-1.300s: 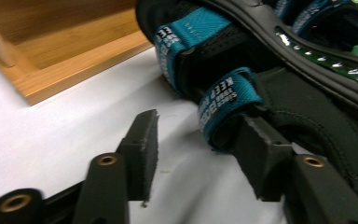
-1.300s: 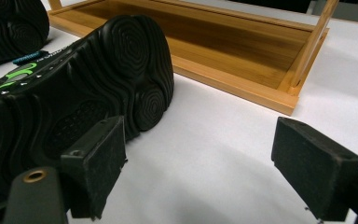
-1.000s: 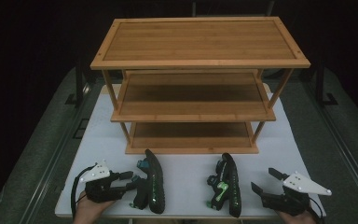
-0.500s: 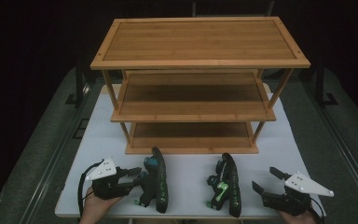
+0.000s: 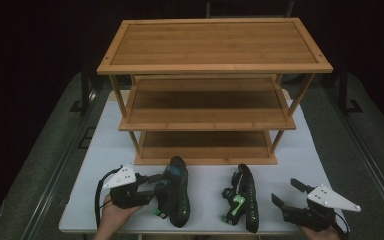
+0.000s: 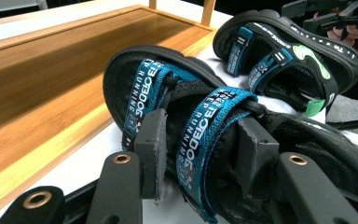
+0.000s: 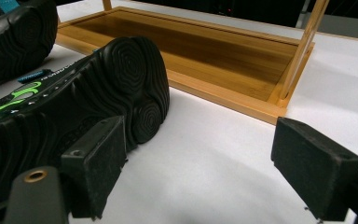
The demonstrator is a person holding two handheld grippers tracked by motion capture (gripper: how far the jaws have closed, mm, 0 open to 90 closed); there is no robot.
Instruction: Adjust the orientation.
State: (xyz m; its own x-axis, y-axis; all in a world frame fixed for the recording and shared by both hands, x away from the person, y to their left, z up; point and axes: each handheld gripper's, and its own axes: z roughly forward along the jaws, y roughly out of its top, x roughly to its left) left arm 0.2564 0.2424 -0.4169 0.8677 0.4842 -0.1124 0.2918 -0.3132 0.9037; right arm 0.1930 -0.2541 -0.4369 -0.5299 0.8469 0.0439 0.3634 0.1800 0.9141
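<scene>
**Left jaws gripping a sandal strap at the desk's near edge**

A dark room is surrounding a white desk, and a three-tier bamboo shoe rack is standing across the desk's middle, its shelves sitting bare. In front of the rack's lowest shelf, two black sandals are lying near the front edge, well apart from each other. The left sandal, with teal straps, is lying beside the left gripper, which a hand is holding from below. In the left gripper view the jaws are standing partly closed, having just been closing, and their pads are pressing on either side of a teal strap of that sandal. The right sandal, with green accents, is lying on its side, its sole facing the right gripper. That gripper's jaws are standing wide open, holding nothing; in the right gripper view one pad is sitting just beside the sandal's sole.
</scene>
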